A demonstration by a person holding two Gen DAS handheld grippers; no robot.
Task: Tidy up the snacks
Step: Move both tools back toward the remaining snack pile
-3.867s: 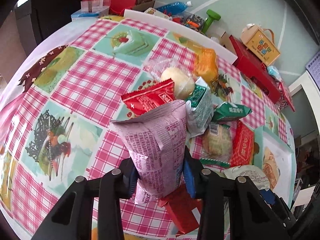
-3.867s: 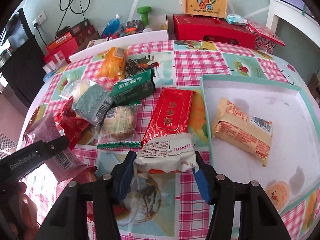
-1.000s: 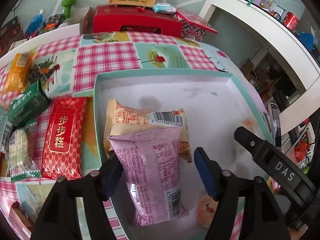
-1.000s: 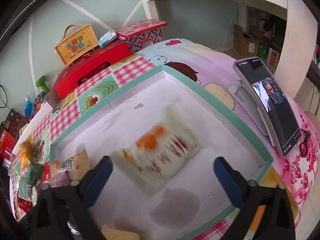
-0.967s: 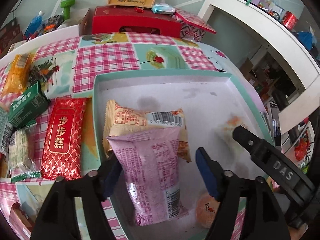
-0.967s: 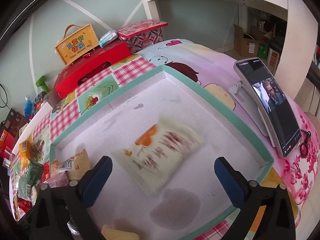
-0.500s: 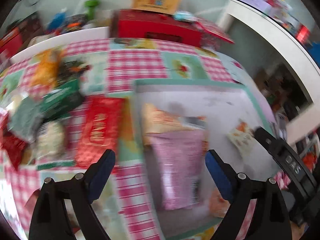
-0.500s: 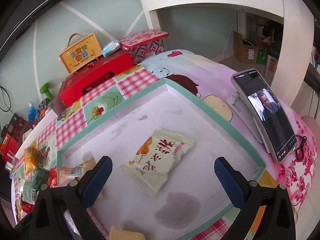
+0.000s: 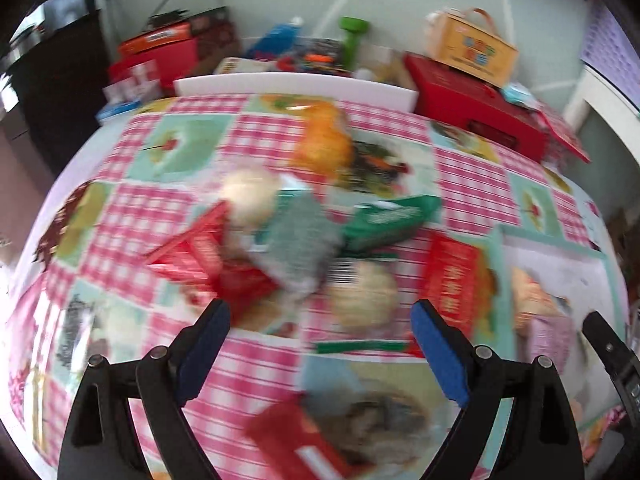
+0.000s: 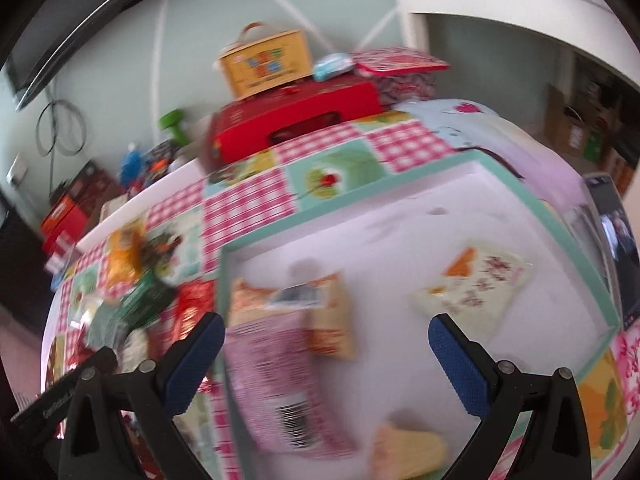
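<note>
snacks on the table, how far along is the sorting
Partly done. The teal-rimmed tray holds a pink packet, an orange packet, a cream packet and a small yellow one. Nothing is in hand: left gripper and right gripper are both open and empty. Left: the pile on the tablecloth, including the green box and red packet.

yellow carry box atop red box | green dumbbell behind tabletop | phone at right edge
</note>
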